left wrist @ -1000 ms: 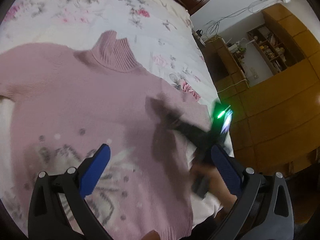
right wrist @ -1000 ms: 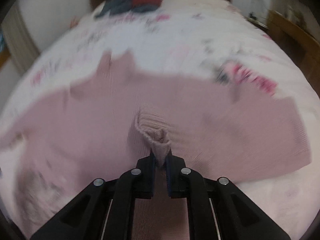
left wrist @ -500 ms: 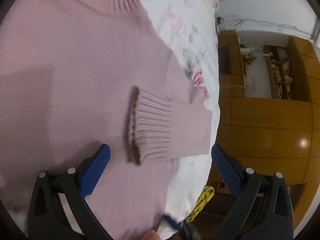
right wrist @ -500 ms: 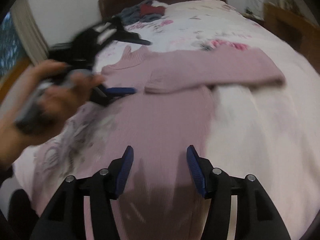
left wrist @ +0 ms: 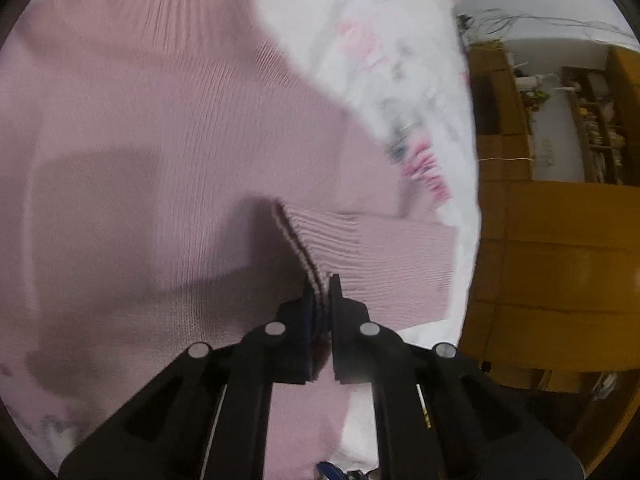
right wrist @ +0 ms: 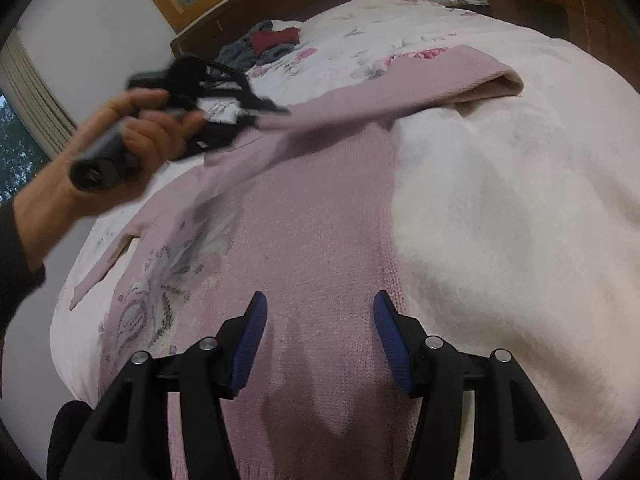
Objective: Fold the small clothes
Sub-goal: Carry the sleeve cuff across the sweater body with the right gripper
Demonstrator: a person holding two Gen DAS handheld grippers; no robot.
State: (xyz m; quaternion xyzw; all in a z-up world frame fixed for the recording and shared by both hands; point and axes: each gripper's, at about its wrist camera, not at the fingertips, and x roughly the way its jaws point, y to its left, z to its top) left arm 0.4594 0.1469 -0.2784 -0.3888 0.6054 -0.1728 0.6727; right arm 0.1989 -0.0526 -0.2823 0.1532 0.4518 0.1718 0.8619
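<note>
- The bed [right wrist: 500, 168] with its flowery white cover fills both views, and the whole job is laid out on it.
- Pink knit sweater [right wrist: 312, 240] lies flat on the bed, body running from 6 o'clock up toward 12 in the right wrist view, grey embroidery at about 8 o'clock. It's a turtleneck, going by the ribbed collar at 12 o'clock in the left view.
- The sleeve [right wrist: 400, 84] is folded in across the chest, with its bend at roughly 1 o'clock.
- What changed: a second back the right gripper was clamped on the ribbed cuff [left wrist: 316, 248]. It has let go, and the left gripper [left wrist: 320, 300] has taken over, jaws now pinched shut on the cuff edge. Half a second ago those jaws were wide open just above it.
- Right gripper [right wrist: 318, 320] now hovers low over the hem end, jaws spread open with nothing between them.
- The person's hand [right wrist: 120, 136] holding the left tool is at 10 o'clock in the right view, blurred.
- My read: it's a hand-off, so the left is probably tidying the sleeve's placement while the right lines up for the hem fold.
- Pile of dark clothes [right wrist: 264, 42] sits way back at 12 o'clock.
</note>
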